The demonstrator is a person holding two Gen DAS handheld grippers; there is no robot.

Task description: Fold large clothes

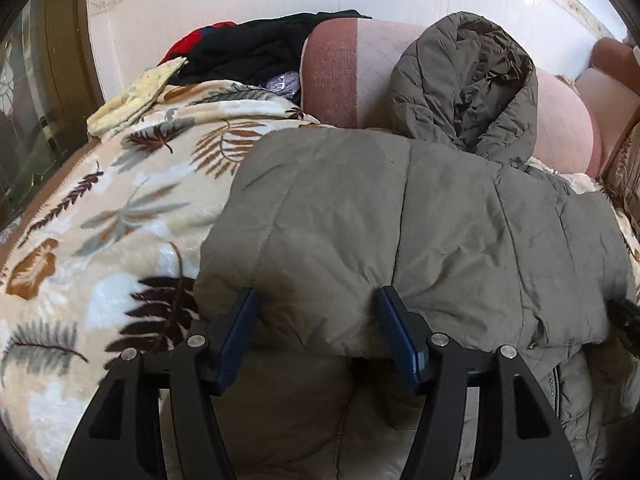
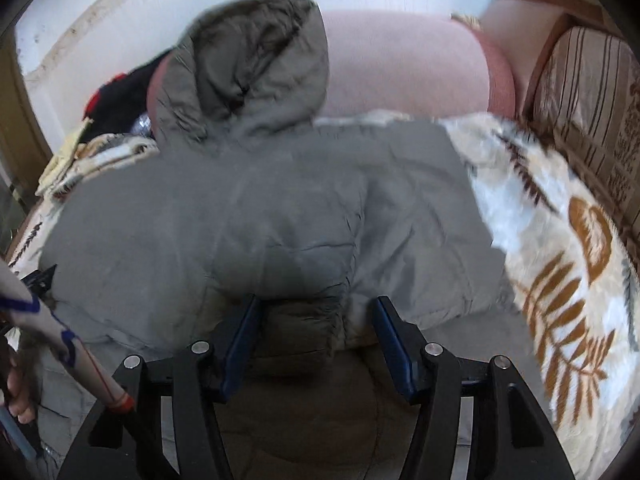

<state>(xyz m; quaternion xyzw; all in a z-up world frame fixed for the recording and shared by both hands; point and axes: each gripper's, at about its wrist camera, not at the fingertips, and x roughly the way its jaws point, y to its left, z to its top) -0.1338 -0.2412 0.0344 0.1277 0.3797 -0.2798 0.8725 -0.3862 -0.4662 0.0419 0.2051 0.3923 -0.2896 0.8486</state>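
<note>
An olive-grey padded jacket (image 1: 400, 220) lies folded over on a leaf-patterned blanket (image 1: 120, 200), with its hood (image 1: 472, 80) propped against a pink bolster (image 1: 352, 72). My left gripper (image 1: 316, 300) is open at the near folded edge. The puffy fold bulges between its blue pads (image 1: 240, 328) and hangs over them. In the right wrist view, which is blurred, the jacket (image 2: 240, 220) fills the middle. My right gripper (image 2: 316, 304) is open around a darker rolled fold (image 2: 298, 328), with a gap beside the right-hand pad (image 2: 394, 344).
Dark and red clothes (image 1: 260, 48) are piled at the back left beside a yellow cloth (image 1: 132, 96). A striped cushion (image 2: 592, 120) borders the blanket (image 2: 560, 260) on the right. A person's patterned sleeve (image 2: 40, 312) and hand (image 2: 16, 396) show at the lower left. A white wall stands behind.
</note>
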